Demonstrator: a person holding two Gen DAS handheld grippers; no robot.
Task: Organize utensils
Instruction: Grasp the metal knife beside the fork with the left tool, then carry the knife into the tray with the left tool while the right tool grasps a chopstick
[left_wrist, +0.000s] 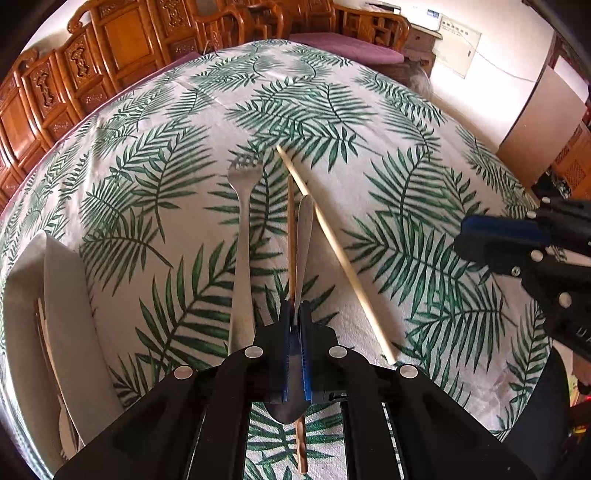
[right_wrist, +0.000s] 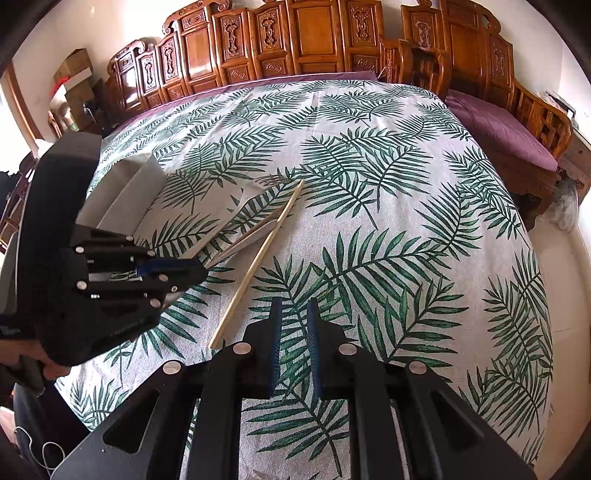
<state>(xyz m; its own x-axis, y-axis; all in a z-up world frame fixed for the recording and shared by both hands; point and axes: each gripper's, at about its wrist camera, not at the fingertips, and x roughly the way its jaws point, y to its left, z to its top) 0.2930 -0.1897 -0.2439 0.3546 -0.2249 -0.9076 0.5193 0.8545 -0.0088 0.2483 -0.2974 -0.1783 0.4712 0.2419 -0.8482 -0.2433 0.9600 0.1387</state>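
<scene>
My left gripper (left_wrist: 294, 310) is shut on a metal spoon (left_wrist: 305, 236), handle pointing away, bowl showing under the jaws. A wooden chopstick (left_wrist: 291, 236) lies right beside the spoon and runs under the gripper. A second chopstick (left_wrist: 332, 247) lies diagonally on the leaf-print tablecloth to the right; it also shows in the right wrist view (right_wrist: 255, 269). A metal fork (left_wrist: 242, 258) lies to the left, tines away. My right gripper (right_wrist: 294, 314) is open and empty above the cloth, right of the chopstick. The left gripper (right_wrist: 192, 267) with the spoon (right_wrist: 243, 242) shows there too.
A white compartment tray (left_wrist: 62, 295) holding some cutlery stands at the left table edge; it also shows in the right wrist view (right_wrist: 129, 192). Carved wooden benches with purple cushions (right_wrist: 498, 125) surround the table. The right gripper's body (left_wrist: 535, 258) is at the right.
</scene>
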